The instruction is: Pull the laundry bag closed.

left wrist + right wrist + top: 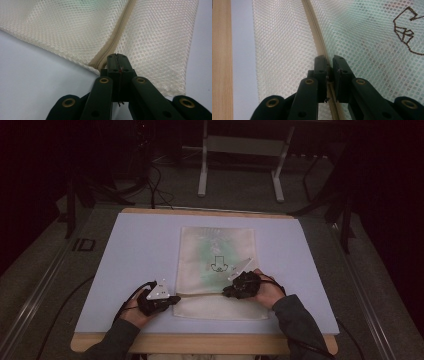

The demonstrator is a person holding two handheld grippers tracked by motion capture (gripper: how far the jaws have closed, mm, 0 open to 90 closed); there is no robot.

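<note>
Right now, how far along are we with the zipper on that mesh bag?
Done: the cream mesh bag lies flat on the pale mat, and both grippers are clamped at the zipper. In hand: the left gripper pinches the bag's edge at the zipper's end, while the right gripper is shut on the zipper line farther along. Left: the actual slide along the zipper; whether it stands open or closed I cannot tell.
</note>
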